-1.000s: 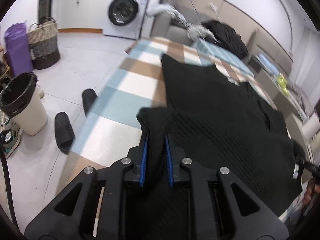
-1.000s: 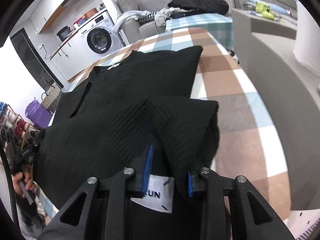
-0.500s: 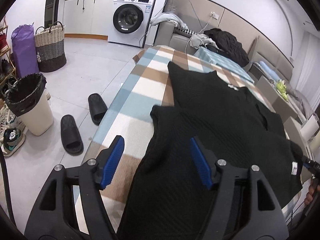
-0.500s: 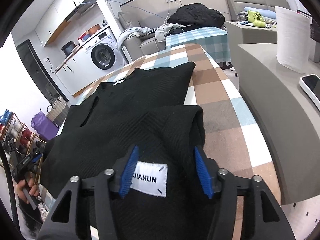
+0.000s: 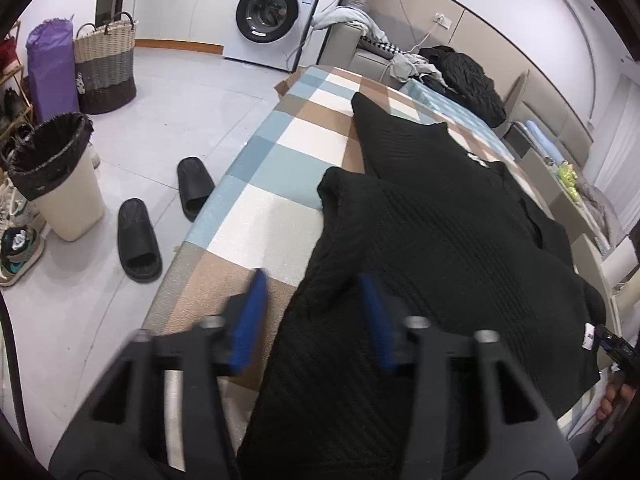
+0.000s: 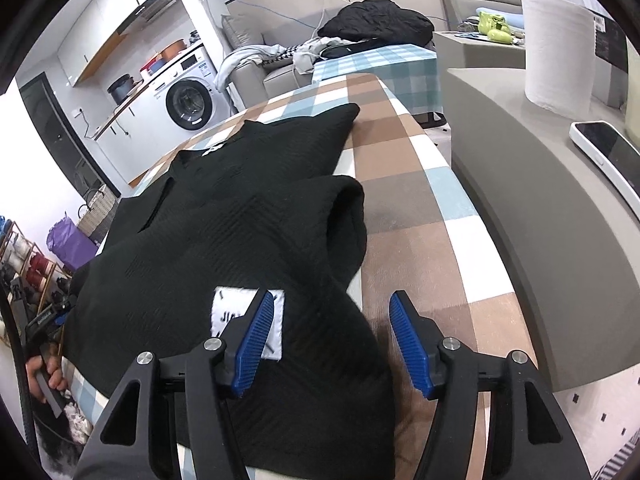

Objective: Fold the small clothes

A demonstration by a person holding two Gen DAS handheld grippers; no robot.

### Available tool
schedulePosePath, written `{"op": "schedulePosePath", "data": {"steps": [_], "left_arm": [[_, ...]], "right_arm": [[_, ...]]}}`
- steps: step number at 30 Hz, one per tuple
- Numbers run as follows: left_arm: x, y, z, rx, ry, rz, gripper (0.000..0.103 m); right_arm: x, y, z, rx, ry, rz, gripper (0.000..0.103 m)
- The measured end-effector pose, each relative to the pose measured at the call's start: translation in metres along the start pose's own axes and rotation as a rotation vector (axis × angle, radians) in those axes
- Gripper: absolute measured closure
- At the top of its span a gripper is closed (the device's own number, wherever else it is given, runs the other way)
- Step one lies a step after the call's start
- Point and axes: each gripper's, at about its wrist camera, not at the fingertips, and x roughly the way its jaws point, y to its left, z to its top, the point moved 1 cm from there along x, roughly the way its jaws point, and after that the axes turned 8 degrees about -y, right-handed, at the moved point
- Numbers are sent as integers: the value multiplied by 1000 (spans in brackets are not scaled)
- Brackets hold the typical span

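A long table [image 5: 256, 184] covered in a blue, brown and white checked cloth carries one black ribbed knit garment [image 5: 460, 248], which lies spread along it with the near portion folded over onto itself; a white sewn label [image 6: 248, 322] shows on the fold in the right wrist view. One white front-loading washing machine [image 5: 272, 16] stands against the far wall. A grey sofa [image 5: 368, 52] beyond the table holds a heap of clothes, among them a black quilted jacket [image 5: 464, 76].

On the floor there are three containers: one woven basket with a dark base [image 5: 106, 66], contents hidden; one purple bag [image 5: 52, 68], closed; and one cream bin lined with a black sack [image 5: 60, 176], whose inside cannot be made out. Two black slide sandals [image 5: 138, 240] lie near the table's edge.

On the grey ledge beside the table stand one white paper roll [image 6: 556, 44] and one white-cased phone [image 6: 608, 152], lying flat.

The left tool [image 5: 316, 316] is spread wide above the garment's near edge, gripping nothing. The right tool [image 6: 332, 344] is likewise wide, straddling the fold's edge by the label.
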Motion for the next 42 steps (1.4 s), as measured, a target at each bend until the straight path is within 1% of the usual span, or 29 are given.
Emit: {"op": "schedulePosePath", "data": {"steps": [1,2,3,4,5,6,9,11,14,17,19,20,23,25,26,27,28,29,30,31,33,35,39,42], "left_arm": [[-1,-1,0,5,-5,-7,85],[-3,-3,0,11,-19,-7,92],[-5,-5,2,23,-34,-6,98],[-8,-7,2,34,-45,-7,100],[-10,-9,4,41,-56,-8,100],[-14,-11,5,45,-76,-9,100],[-26,-14,14,36,-136,-26,100],[-32,-16,23,16,-171,-44,100],[-32,-21,39,17,-204,-54,100],[-22,-27,59,26,-218,-56,100],[-9,-29,67,28,-208,-35,100],[1,-30,69,36,-189,-17,100],[25,-28,69,26,-119,8,100],[36,-27,65,25,-75,25,100],[38,-25,63,19,-61,29,98],[40,-23,61,15,-51,31,93],[42,-21,58,13,-44,34,90],[41,-19,57,12,-40,39,84],[40,-17,55,11,-39,43,76],[37,-14,52,6,-41,49,72],[30,-9,47,-5,-45,51,59],[26,-5,40,-11,-39,44,55],[16,-1,28,-6,-23,51,53],[13,1,20,-9,-10,43,53]], "right_arm": [[2,1,0,-5,-2,-4,42],[3,2,0,-13,-2,-10,49],[3,5,0,-28,-3,-7,67],[3,8,0,-49,-4,4,76],[0,12,0,-77,-19,7,89],[-3,16,0,-107,-39,8,98],[-20,25,6,-137,-116,44,98],[-32,28,15,-134,-180,50,98],[-40,33,30,-121,-262,46,98],[-32,33,46,-78,-280,34,98],[-15,35,53,-65,-266,1,98],[-8,34,55,-53,-249,-9,99],[19,27,58,-19,-170,-46,98],[34,20,57,3,-101,-67,98],[37,17,56,15,-86,-69,94],[39,13,54,31,-63,-55,90],[39,8,52,47,-42,-37,88],[38,3,49,62,-31,-20,81],[34,-1,46,73,-29,-2,75],[29,-4,43,80,-31,14,73],[18,-13,34,105,-22,50,61],[9,-22,23,130,4,88,60],[0,-28,3,114,35,111,59],[0,-23,1,99,35,155,59]]}}
